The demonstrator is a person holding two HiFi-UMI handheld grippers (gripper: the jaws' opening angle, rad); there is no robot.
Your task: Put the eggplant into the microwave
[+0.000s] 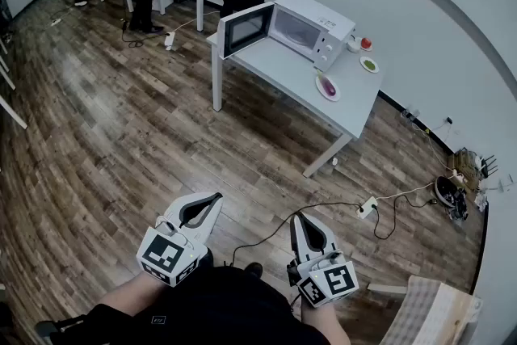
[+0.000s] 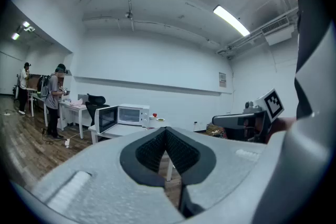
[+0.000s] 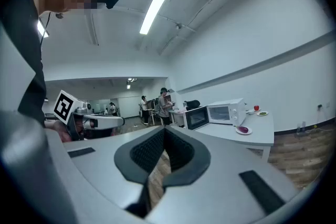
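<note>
Well beyond right tool: eggplant (plated)

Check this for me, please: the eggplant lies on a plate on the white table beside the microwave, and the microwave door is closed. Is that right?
Not quite. The door of the microwave is not closed: it stands swung wide open, as the head view shows. The rest holds: the eggplant lies on a plate on the white table beside the microwave.

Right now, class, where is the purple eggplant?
In the head view the purple eggplant lies upper right of centre, on a small white plate on the pale grey table, just in front of the white microwave.
</note>
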